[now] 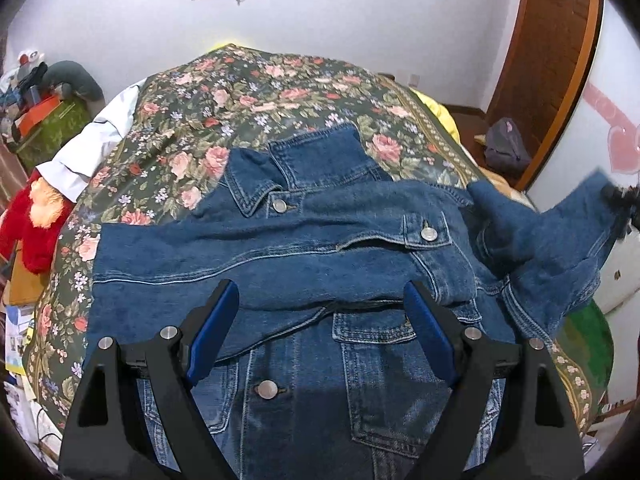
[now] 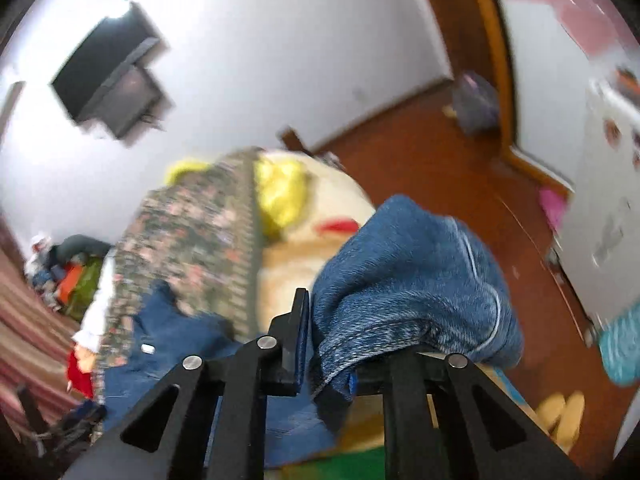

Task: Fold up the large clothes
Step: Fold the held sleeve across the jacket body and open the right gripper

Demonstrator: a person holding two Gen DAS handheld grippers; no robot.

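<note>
A blue denim jacket (image 1: 320,240) lies front up on a bed with a floral cover (image 1: 248,100). One sleeve is folded across its chest. My left gripper (image 1: 320,308) is open just above the jacket's middle, holding nothing. My right gripper (image 2: 320,344) is shut on the other denim sleeve (image 2: 408,272) and holds it lifted off the bed's right side. In the left wrist view that lifted sleeve (image 1: 560,232) stretches to the right edge, where the right gripper (image 1: 624,200) shows only partly.
A white shirt (image 1: 96,136) and a red plush toy (image 1: 36,220) lie at the bed's left edge. A cluttered green box (image 1: 52,124) stands far left. A wooden door (image 1: 548,60) and a grey bag (image 1: 506,148) are to the right. A wall TV (image 2: 112,76) hangs behind.
</note>
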